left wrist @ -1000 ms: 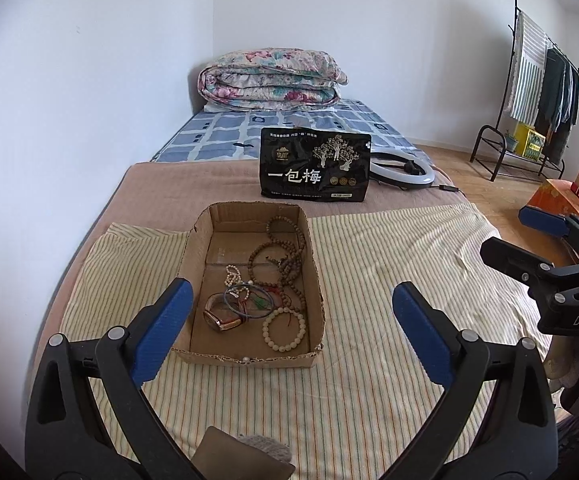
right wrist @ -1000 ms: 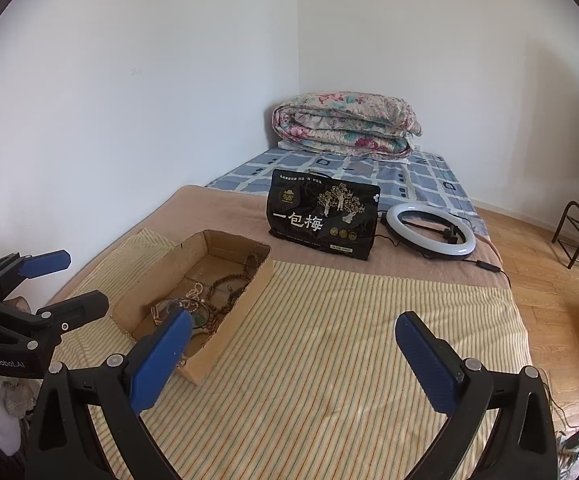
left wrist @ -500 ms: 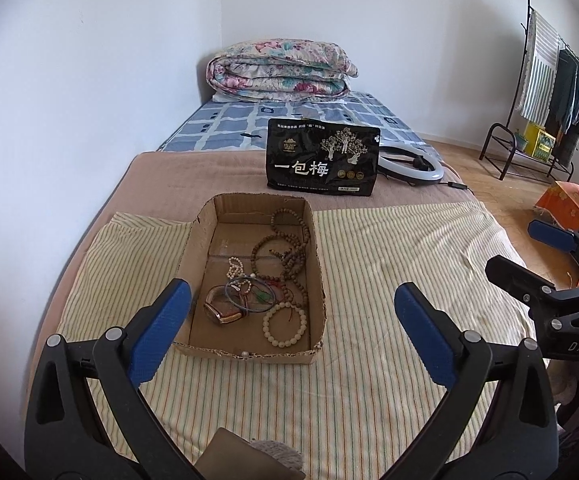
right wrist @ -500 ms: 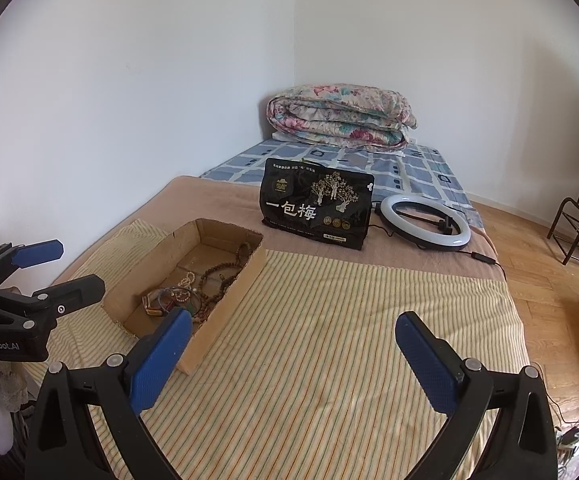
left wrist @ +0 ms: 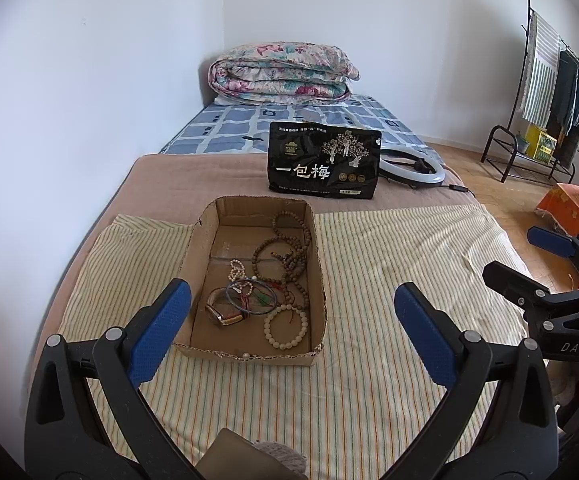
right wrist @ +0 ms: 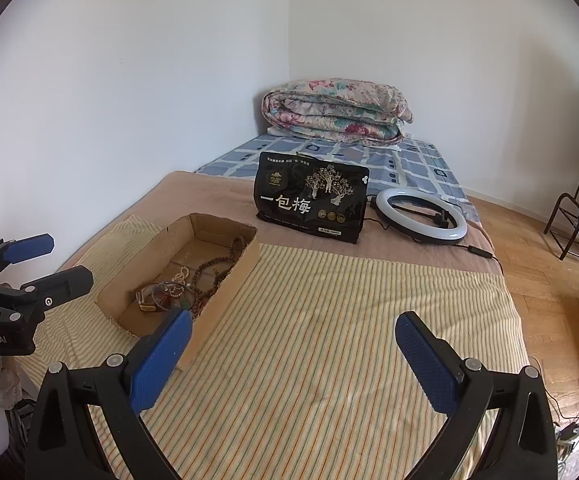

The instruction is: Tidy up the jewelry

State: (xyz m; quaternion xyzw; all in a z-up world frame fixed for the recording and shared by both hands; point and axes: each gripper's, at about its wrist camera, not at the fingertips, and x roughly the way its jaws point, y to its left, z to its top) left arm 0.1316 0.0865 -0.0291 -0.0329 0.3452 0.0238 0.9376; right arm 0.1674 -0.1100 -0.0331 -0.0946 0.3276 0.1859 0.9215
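Left gripper (left wrist: 289,320): jaws wide apart, empty, above the near end of the cardboard box (left wrist: 317,248). Right gripper (right wrist: 293,354): jaws wide apart, empty, above the striped cloth (right wrist: 329,320), right of the box. Box contents: bead strands (left wrist: 285,252), pale bead bracelet (left wrist: 285,326), watch (left wrist: 221,312). Beyond the box: black pouch (left wrist: 323,166) printed "一包梅", ring light (left wrist: 413,168), folded quilt (left wrist: 281,74). Right gripper body reads "DAS".
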